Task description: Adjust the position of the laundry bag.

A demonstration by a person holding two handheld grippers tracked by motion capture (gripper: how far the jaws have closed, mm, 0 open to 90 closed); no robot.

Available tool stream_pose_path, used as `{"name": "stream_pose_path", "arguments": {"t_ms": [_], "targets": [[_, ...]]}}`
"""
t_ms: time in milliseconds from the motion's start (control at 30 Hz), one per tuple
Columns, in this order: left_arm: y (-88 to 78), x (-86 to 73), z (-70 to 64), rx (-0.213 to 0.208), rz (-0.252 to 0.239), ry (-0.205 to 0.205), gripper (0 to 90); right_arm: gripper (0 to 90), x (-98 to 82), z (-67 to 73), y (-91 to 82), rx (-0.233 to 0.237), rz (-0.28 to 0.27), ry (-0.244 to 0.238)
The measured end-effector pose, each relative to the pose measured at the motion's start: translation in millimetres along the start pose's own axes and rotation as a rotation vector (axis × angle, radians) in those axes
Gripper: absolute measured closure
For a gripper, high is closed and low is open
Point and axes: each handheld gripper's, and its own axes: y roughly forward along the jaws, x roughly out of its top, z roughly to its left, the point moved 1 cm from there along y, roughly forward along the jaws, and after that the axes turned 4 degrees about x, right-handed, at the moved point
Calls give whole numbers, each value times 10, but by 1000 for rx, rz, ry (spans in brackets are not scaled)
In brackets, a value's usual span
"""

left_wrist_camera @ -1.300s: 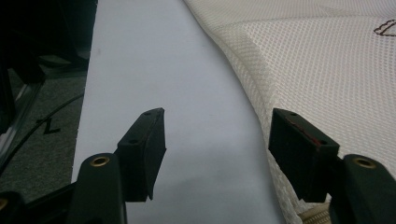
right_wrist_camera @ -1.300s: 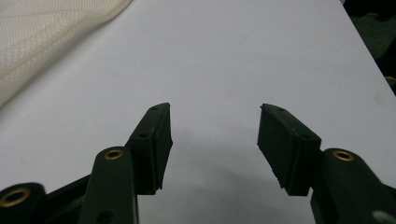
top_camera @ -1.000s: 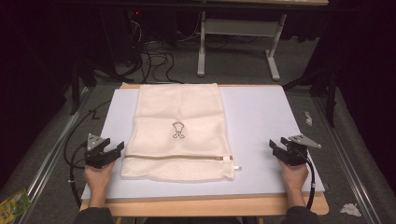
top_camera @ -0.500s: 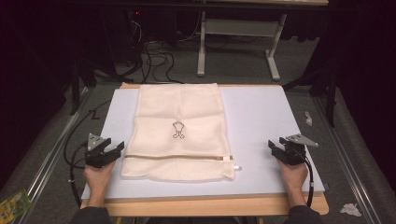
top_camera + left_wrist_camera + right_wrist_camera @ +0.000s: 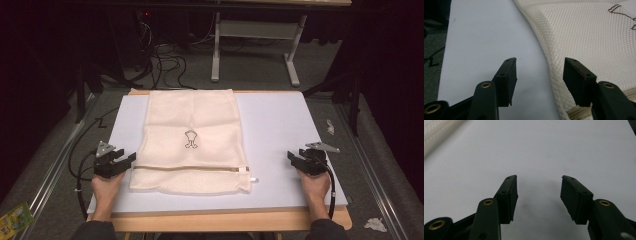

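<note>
Two grippers rest low at the near edge of a pale grey-white board point(image 5: 280, 130), with a cream mesh laundry bag point(image 5: 192, 142) lying flat between them. In the high view the left gripper point(image 5: 126, 161) sits at about 9 o'clock from the bag's zipper point(image 5: 190, 168), just beside the bag's left edge, while the right gripper point(image 5: 295, 159) lies at about 3 o'clock, well apart from the bag. The left gripper view adds what the high view cannot resolve: its jaws stand spread, though they have just been closing, and the bag's hemmed edge runs up between them without either pad pressing on it; the honeycomb weave of the mesh and part of a dark line-drawn emblem point(image 5: 624, 13) at 1 o'clock show clearly there. The right gripper view shows its jaws spread over bare board, with a corner of the bag at 10 o'clock. The high view alone gives the bag's whole outline, the white zipper pull point(image 5: 244, 170) near its lower right, and both forearms. The board lies on a wooden tabletop point(image 5: 225, 220); beyond it, at 12 o'clock, stand a grey metal desk frame point(image 5: 252, 35) and tangled cables point(image 5: 165, 57) on a dark carpeted floor.
</note>
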Motion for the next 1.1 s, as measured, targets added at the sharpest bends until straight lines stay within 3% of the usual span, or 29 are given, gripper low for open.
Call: {"name": "stream_pose_path", "arguments": {"t_ms": [233, 567, 733, 900, 1033, 1100], "targets": [[-14, 72, -48, -31, 10, -4, 434, 472, 34, 54, -23, 31, -10, -27], [-54, 101, -67, -31, 46, 3, 404, 497, 52, 145, -30, 77, -16, -15], [-66, 109, -108, -42, 66, -4, 388, 496, 64, 230, -23, 112, 6, -5], [-65, 149, -138, -59, 92, -3, 374, 569, 120, 376, -46, 137, -3, -47], [-22, 142, -163, -58, 110, -14, 379, 577, 153, 450, -34, 141, 32, -64], [-21, 167, -175, -52, 132, -7, 372, 585, 174, 521, -57, 180, 10, -50]]}}
